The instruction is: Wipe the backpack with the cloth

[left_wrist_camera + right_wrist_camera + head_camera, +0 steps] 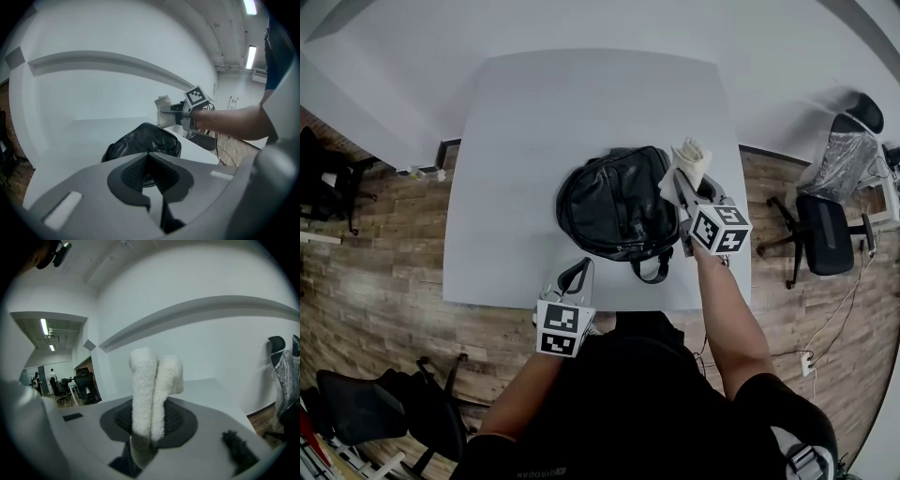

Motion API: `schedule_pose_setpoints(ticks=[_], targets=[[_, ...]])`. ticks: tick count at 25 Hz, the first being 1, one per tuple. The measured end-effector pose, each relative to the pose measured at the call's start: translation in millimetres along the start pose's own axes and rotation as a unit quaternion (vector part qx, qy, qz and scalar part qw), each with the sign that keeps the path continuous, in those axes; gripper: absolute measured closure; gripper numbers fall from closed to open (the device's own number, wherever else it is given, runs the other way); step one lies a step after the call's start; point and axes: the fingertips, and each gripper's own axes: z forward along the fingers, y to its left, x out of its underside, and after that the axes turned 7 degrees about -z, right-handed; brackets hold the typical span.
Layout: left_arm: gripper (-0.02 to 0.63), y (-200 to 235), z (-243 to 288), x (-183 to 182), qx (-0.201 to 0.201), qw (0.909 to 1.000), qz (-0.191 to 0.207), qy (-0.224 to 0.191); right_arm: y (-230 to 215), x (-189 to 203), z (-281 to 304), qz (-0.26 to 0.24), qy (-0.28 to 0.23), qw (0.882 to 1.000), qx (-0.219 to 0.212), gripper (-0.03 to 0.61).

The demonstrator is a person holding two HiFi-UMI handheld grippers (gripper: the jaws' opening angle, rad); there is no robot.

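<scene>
A black backpack [614,211] lies on the white table [525,141], right of centre.

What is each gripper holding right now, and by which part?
The right gripper clamps the folded white cloth near one end; the rest sticks out past its jaws. The left gripper holds nothing, jaws together.

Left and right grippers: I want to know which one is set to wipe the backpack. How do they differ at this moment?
The right gripper is shut on the white cloth; the left gripper has its jaws together with nothing between them. The right gripper is at the right side of the backpack; the left gripper is at the near edge of the table, short of the backpack. Both point away from the person.
</scene>
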Motion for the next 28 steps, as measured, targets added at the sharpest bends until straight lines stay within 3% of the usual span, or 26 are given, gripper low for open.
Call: schedule_pose_setpoints(ticks=[7, 13, 20, 24, 28], targets=[[0.607, 1, -5, -1, 0.000, 1.0000, 0.003, -0.005, 0, -9, -6, -0.009, -0.008, 1.000, 0.007, 0.485], [0.607, 6, -10, 1, -0.004, 1.0000, -0.001, -0.008, 23, -9, -5, -0.002, -0.010, 1.000, -0.016, 0.485], [0.606, 12, -19, 15, -0.013, 0.9998, -0.016, 0.002, 89, 22, 7, -0.001, 0.026, 0.996, -0.085, 0.485], [0.606, 17, -28, 18, -0.025, 0.9994, -0.024, -0.003, 135, 47, 16, 0.014, 0.050, 0.990, -0.129, 0.485], [0.606, 23, -37, 23, -0.038, 0.9988, -0.031, -0.004, 183, 65, 28, -0.001, 0.073, 0.982, -0.174, 0.485]])
